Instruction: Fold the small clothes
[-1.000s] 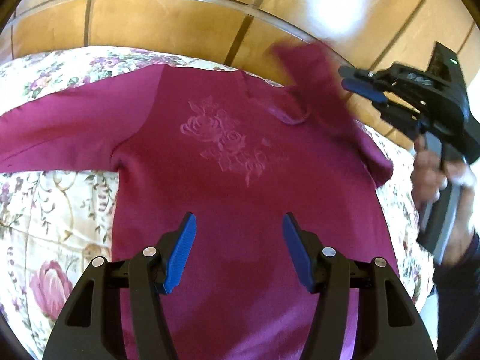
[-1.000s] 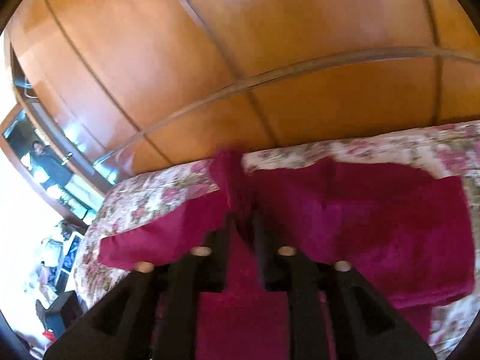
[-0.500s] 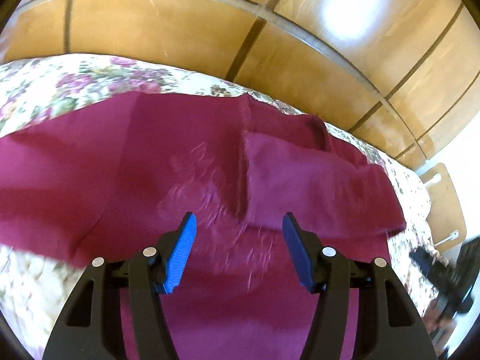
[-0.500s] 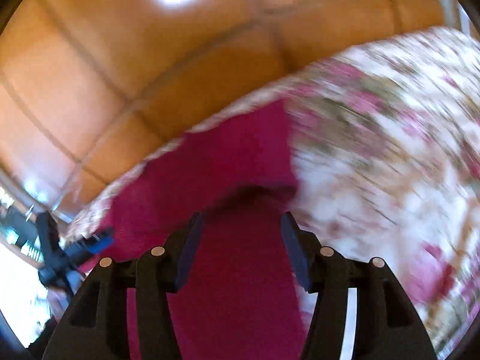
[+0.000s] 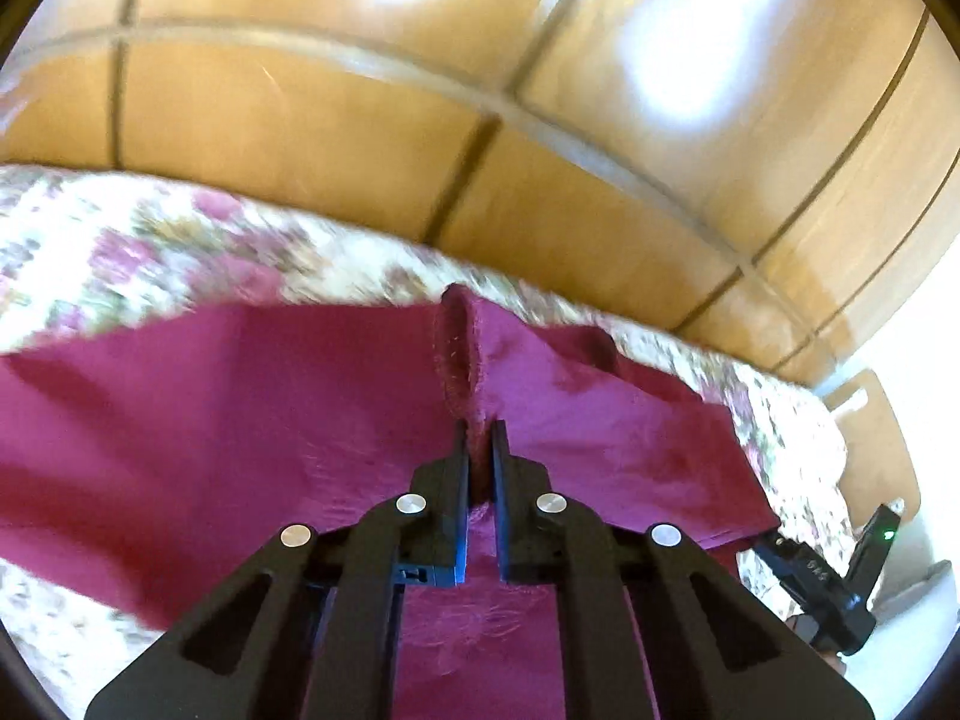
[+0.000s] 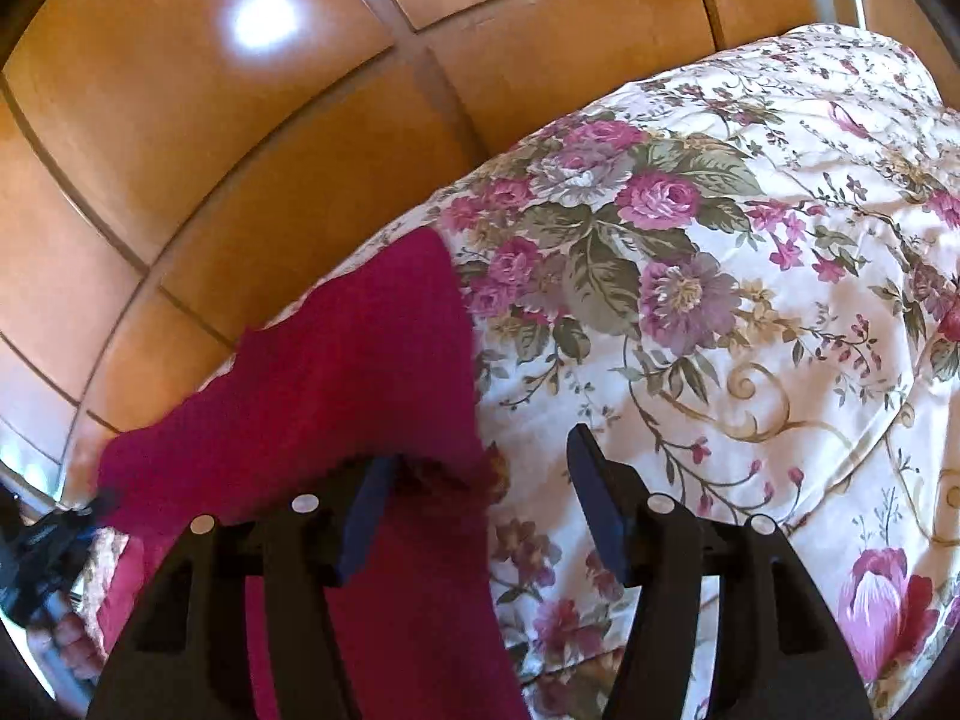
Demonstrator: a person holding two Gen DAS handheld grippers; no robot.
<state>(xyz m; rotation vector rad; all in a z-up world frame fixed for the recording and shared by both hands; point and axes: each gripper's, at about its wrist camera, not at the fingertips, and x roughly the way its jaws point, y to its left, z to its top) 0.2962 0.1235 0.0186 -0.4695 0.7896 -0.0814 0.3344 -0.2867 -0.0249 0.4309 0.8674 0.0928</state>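
A magenta long-sleeved top [image 5: 210,420] lies spread on a floral bedspread [image 5: 120,252]. My left gripper [image 5: 478,438] is shut on a raised ridge of its fabric near the middle, which stands up between the black fingers. In the right wrist view the top's [image 6: 360,360] right edge runs under my right gripper [image 6: 480,456]. Its jaws are opening, and the blue pads [image 6: 591,480] stand apart over the cloth edge without pressing on it. The right gripper [image 5: 822,588] also shows low at the right of the left wrist view.
Glossy wooden wardrobe doors [image 5: 360,120] stand close behind the bed. The flowered bedspread [image 6: 720,300] stretches away to the right of the top. A person's hand [image 6: 66,642] holds the left gripper [image 6: 42,546] at the far left edge.
My left gripper moved forward over the top and closed on a ridge of fabric. My right gripper let go of the sleeve it held, swung down to the top's right edge and spread its jaws.
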